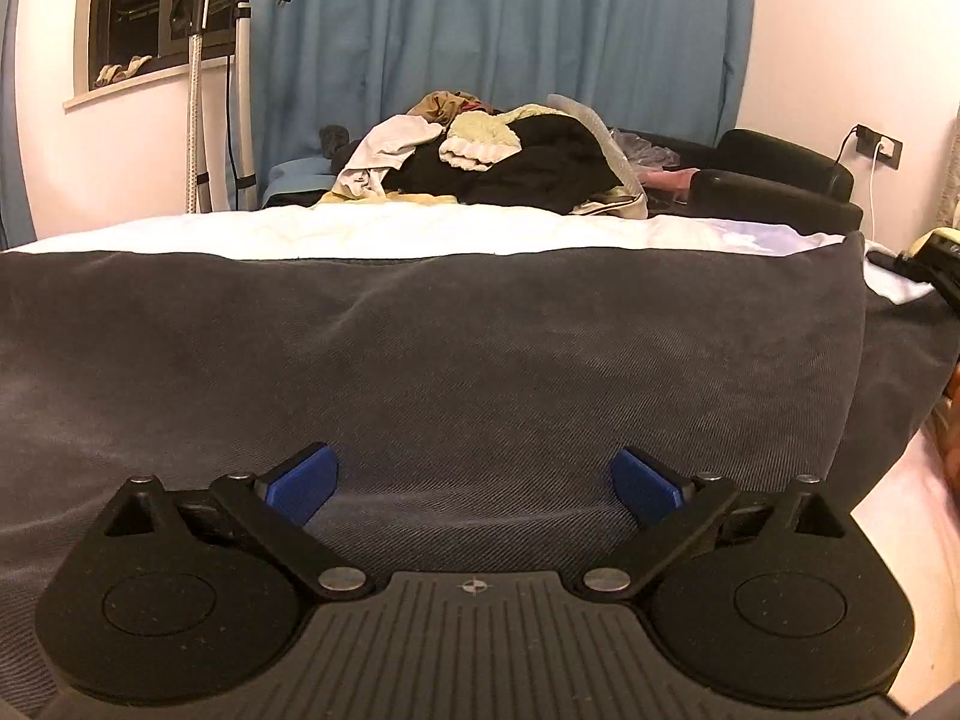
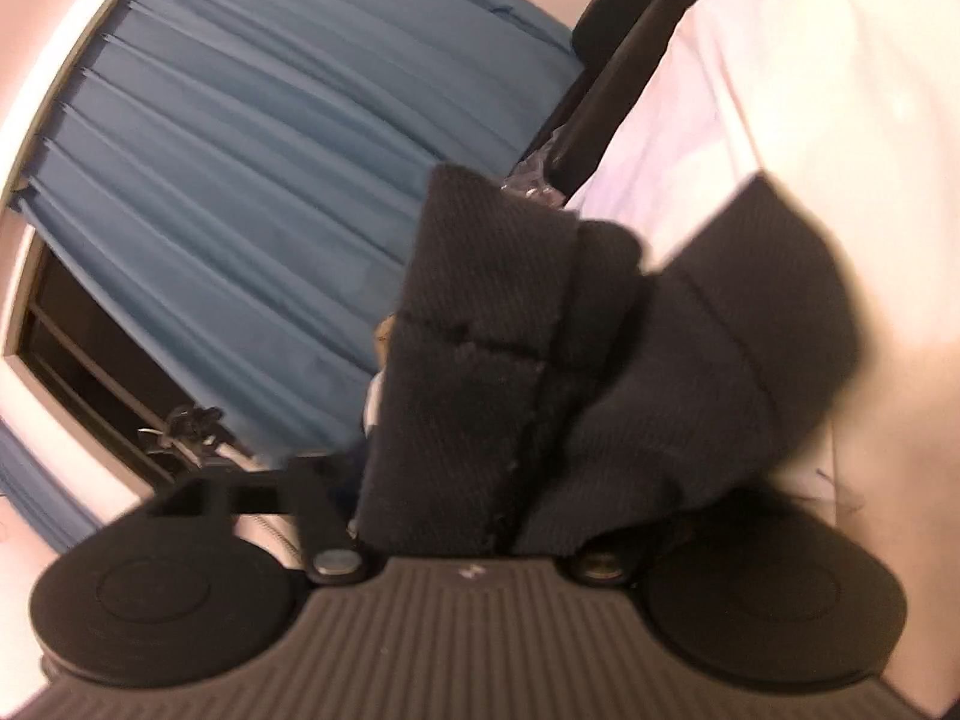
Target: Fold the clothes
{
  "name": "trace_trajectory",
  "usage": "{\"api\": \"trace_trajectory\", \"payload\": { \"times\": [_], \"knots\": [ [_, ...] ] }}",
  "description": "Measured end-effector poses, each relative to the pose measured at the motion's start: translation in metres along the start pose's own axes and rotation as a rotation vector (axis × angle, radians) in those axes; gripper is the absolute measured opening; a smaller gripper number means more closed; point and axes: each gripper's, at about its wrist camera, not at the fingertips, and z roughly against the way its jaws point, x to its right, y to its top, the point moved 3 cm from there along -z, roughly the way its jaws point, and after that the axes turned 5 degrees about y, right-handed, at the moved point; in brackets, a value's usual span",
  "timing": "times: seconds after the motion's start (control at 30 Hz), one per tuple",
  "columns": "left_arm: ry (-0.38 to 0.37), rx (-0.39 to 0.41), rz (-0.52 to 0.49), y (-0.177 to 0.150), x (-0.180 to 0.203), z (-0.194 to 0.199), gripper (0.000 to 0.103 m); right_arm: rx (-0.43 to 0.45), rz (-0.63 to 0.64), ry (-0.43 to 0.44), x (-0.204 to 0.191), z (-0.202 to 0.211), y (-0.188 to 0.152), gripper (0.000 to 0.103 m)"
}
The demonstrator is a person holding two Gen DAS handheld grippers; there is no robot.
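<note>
A dark grey corduroy garment [image 1: 420,348] lies spread flat over the white bed sheet [image 1: 360,234] and fills most of the left wrist view. My left gripper [image 1: 474,468] hovers low over its near part, open, with the blue pads [image 1: 300,489] wide apart and nothing between them. In the right wrist view a bunched edge of the same dark garment [image 2: 480,330] stands up out of my right gripper [image 2: 480,480]. The cloth hides both fingers; the gripper looks shut on this fold, which is lifted off the sheet [image 2: 810,90].
A pile of mixed clothes [image 1: 492,162] sits beyond the far edge of the bed, in front of a blue curtain [image 1: 510,30]. A black armchair [image 1: 780,180] stands at the back right, and a garment steamer stand [image 1: 204,90] at the back left by the window.
</note>
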Motion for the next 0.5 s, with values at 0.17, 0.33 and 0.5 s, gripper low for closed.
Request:
{"api": "trace_trajectory", "payload": {
  "times": [0.17,0.33,0.5],
  "knots": [
    [-0.005,-0.002,0.030,0.019,-0.008,0.015,0.100,0.090,0.208,0.016,-0.067,0.009,0.008,0.011],
    [-0.011,0.063,0.104,0.054,-0.037,0.062,0.100,0.102,0.365,0.123,-0.161,0.000,-0.014,0.010],
    [0.017,0.161,0.225,0.070,-0.086,0.120,0.100,0.008,0.525,0.171,-0.236,-0.010,-0.079,0.010]
  ]
}}
